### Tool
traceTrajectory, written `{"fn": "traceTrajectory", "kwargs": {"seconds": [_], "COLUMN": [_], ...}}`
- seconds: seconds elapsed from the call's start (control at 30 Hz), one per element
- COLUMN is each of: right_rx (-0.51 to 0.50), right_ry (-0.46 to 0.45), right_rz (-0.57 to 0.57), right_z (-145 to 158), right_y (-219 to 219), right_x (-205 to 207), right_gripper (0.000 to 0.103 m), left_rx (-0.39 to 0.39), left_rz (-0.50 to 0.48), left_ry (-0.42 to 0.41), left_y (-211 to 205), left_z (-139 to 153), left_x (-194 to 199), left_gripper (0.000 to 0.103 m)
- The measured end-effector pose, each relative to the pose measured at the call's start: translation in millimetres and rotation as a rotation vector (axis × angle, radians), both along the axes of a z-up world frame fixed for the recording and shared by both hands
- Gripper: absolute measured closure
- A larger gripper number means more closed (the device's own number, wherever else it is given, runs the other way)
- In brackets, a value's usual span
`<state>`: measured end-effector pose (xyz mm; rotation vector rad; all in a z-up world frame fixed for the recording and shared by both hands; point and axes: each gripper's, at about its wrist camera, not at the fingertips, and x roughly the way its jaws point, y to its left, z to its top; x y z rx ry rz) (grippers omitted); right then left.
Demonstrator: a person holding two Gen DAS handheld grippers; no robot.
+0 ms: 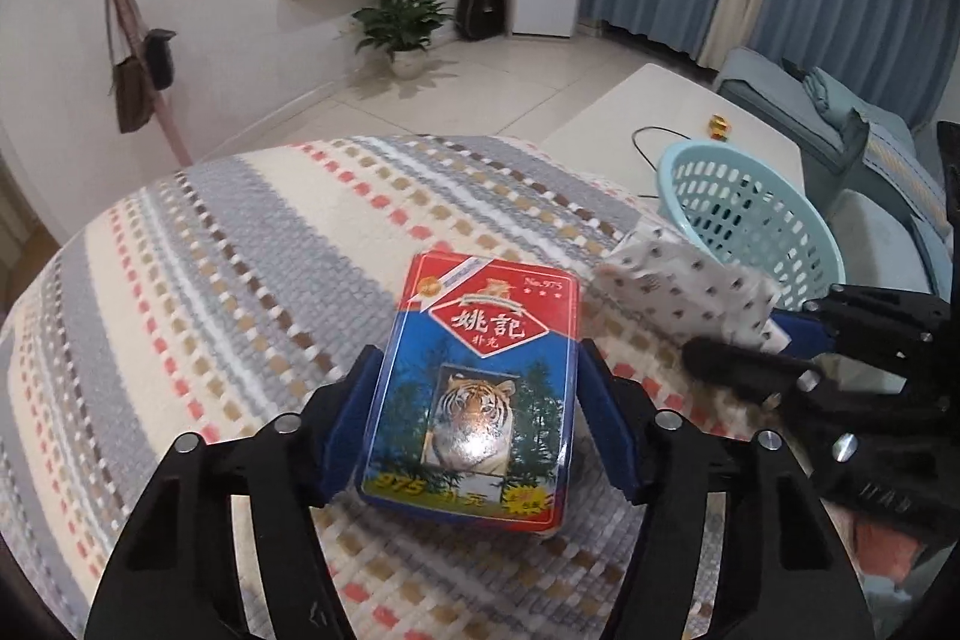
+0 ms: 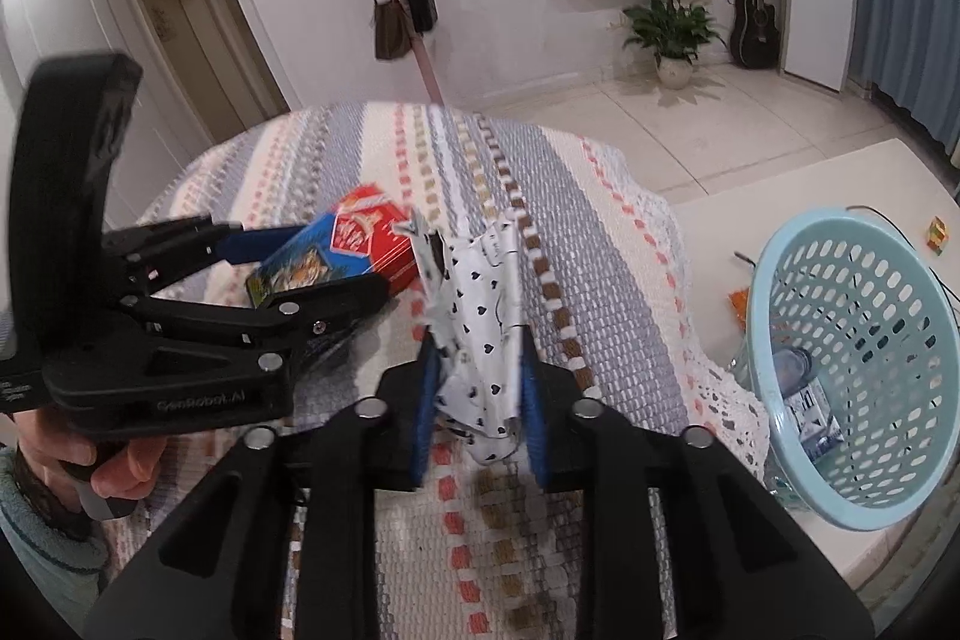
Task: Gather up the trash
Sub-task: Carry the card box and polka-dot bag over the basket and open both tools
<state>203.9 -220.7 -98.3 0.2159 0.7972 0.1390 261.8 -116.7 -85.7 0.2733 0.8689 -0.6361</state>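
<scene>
A glossy, flat rectangular red-and-blue card box with a tiger picture [image 1: 480, 394] lay on the woven striped cloth [image 1: 240, 250], its long axis pointing away from the left gripper [image 1: 474, 430], whose blue pads pinched its sides. The right gripper [image 2: 477, 412] pinched a crumpled white heart-printed wrapper [image 2: 480, 316] near a perforated pale-blue plastic basket [image 2: 852, 370].

the card box [image 1: 474, 394] in the middle of my left wrist view has "no.975" with three stars at its upper right corner, large white chinese characters "姚記" on a red diamond, smaller characters under them too small for me to read, and yellow "975" along its bottom edge. at lower left of my right wrist view, my left gripper [image 2: 336, 262] has "genrobot.ai" embossed on its black body. the bottle label in the basket [image 2: 780, 280] is too blurred to read.
</scene>
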Motion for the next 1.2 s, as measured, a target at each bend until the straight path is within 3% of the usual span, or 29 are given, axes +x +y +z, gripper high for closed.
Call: {"fn": "traceTrajectory", "kwargs": {"seconds": [0.27, 0.57, 0.77, 1.1, 1.2], "right_rx": [0.037, 0.038, 0.031, -0.009, 0.005], "right_ry": [-0.074, -0.171, -0.11, 0.057, 0.082], "right_rz": [-0.043, -0.212, -0.35, -0.509, -0.512], "right_z": [25, 65, 53, 5, -3], "right_y": [-24, -107, -166, -229, -240], "right_x": [-19, -56, -65, -68, -65], "right_gripper": [0.086, 0.086, 0.086, 0.085, 0.077], "left_rx": [-0.102, -0.173, -0.209, -0.218, -0.208], "left_rz": [0.03, -0.082, -0.111, -0.09, -0.09], "left_ry": [-0.068, -0.145, -0.102, 0.069, 0.086], "left_y": [5, -78, -136, -194, -201], "left_z": [49, 94, 86, 35, 27], "left_x": [-26, -67, -71, -52, -49], "left_gripper": [0.043, 0.043, 0.043, 0.042, 0.041]}}
